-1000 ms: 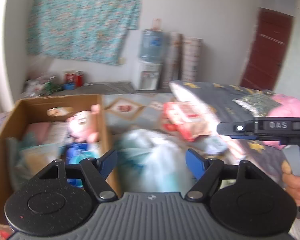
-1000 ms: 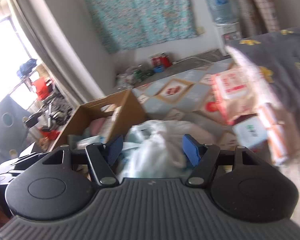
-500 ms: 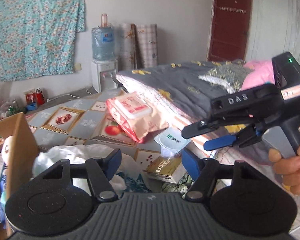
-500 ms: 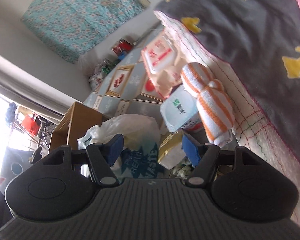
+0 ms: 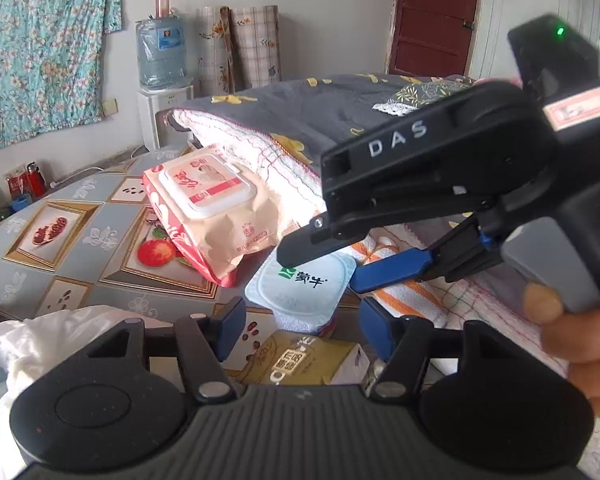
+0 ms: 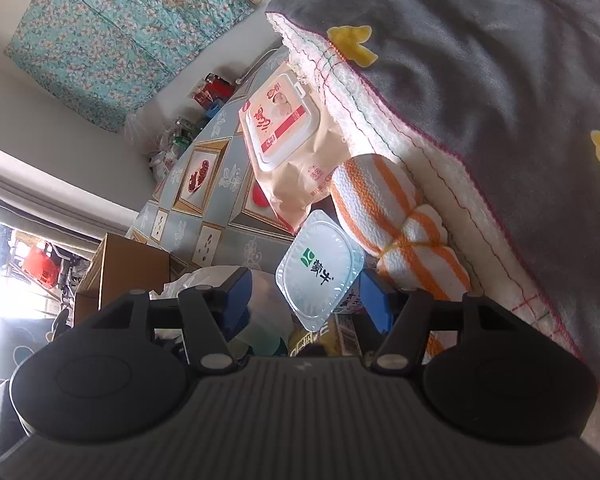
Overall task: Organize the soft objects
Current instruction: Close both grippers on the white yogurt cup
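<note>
Soft things lie on the patterned floor beside the bed: an orange-striped rolled towel (image 6: 396,216), a wet-wipes pack (image 6: 288,148) and a white plastic bag (image 6: 204,276). A white yoghurt tub (image 6: 320,276) and a gold box (image 5: 300,360) lie among them. My right gripper (image 6: 306,302) hovers just above the tub and the towel (image 5: 416,300). Its jaws are closing, and the tub shows in the gap without the pads pressing on it. In the left wrist view that gripper (image 5: 328,268) fills the right side, held by a hand (image 5: 572,320). My left gripper (image 5: 302,332) stands open over the gold box, holding nothing.
A grey blanket with yellow shapes (image 6: 480,60) covers the bed on the right. A cardboard box (image 6: 116,264) stands at the left beyond the bag. A water dispenser (image 5: 162,80) and rolled mats (image 5: 240,44) stand at the far wall.
Both grippers have swung away from the cardboard box and the white bag, and come down over the pile by the bed. The right gripper now looms close in the left wrist view.
</note>
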Motion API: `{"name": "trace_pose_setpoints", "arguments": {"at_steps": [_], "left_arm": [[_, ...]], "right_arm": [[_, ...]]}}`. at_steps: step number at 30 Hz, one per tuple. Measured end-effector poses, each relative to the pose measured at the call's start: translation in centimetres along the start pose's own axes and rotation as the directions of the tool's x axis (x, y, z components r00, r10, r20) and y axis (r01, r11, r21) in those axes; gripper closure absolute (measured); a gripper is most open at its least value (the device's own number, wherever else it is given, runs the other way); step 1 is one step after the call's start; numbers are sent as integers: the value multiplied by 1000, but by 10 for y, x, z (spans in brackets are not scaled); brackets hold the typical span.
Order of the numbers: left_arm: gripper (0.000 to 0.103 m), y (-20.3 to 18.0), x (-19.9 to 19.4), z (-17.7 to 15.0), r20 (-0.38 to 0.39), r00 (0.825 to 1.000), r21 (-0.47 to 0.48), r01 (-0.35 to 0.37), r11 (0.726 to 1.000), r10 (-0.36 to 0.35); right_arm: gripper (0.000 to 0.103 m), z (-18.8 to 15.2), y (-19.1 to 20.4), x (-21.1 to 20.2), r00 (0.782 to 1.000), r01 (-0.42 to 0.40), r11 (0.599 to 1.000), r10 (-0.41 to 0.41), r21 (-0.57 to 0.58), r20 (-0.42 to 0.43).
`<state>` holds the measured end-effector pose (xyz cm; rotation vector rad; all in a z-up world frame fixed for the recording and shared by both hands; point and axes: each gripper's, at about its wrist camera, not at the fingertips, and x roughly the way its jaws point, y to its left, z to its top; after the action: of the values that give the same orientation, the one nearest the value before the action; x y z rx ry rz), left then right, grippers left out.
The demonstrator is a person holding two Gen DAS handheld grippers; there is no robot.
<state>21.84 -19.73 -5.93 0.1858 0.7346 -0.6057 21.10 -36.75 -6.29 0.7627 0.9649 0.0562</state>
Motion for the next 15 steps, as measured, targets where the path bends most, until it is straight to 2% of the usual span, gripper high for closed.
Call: {"name": "trace_pose_setpoints", "arguments": {"at_steps": [4, 9, 13, 15], "left_arm": [[39, 2, 16, 3, -22, 1000, -9, -4, 1000, 4], [39, 6, 28, 4, -41, 999, -37, -4, 999, 2], [39, 7, 34, 5, -45, 999, -48, -11, 999, 9], [39, 8, 36, 6, -46, 999, -52, -13, 999, 11]], "right_arm": [[44, 5, 6, 0, 1000, 9, 1000, -9, -22, 0], [43, 16, 20, -16, 999, 22, 993, -19, -120, 27], [43, 35, 32, -9, 999, 26, 977, -35, -211, -39], [43, 44, 35, 4, 995, 51, 970, -71, -236, -75]]}}
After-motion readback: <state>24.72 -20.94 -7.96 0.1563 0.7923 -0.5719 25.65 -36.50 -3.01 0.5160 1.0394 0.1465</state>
